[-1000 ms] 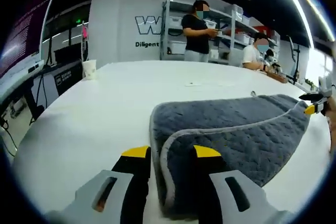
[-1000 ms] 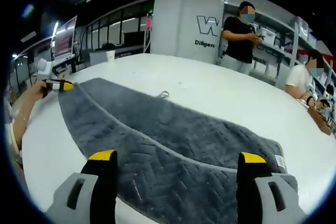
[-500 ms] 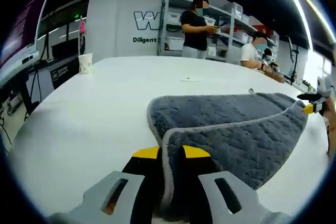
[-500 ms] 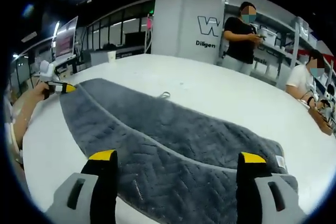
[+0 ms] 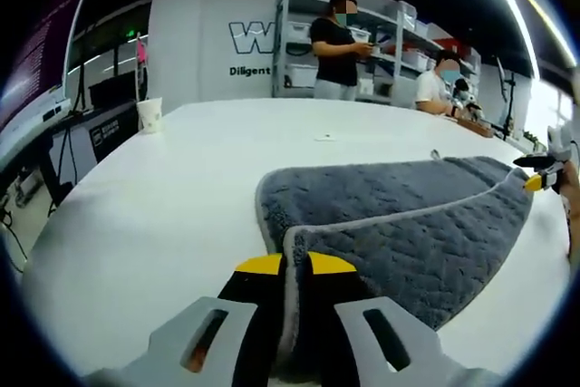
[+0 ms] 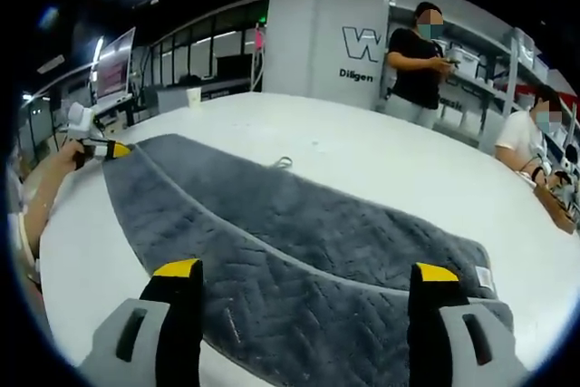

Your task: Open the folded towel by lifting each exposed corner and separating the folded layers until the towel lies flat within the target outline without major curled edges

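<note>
Left gripper view: the near corner of the grey towel (image 5: 399,224) is pinched in the clenched left hand-held gripper (image 5: 285,265) on the white surface (image 5: 172,188). The right hand-held gripper (image 6: 304,271) is held released, jaws wide apart over the folded towel's near edge.

Bright overhead light, fisheye-warped edges

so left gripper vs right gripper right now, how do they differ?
The left gripper has its jaws closed on the gray towel, pinching the top layer's edge; the right gripper has its jaws wide apart, gripping nothing. Left sits at one end of the towel, right over the other. Both have yellow-tipped black jaws.
</note>
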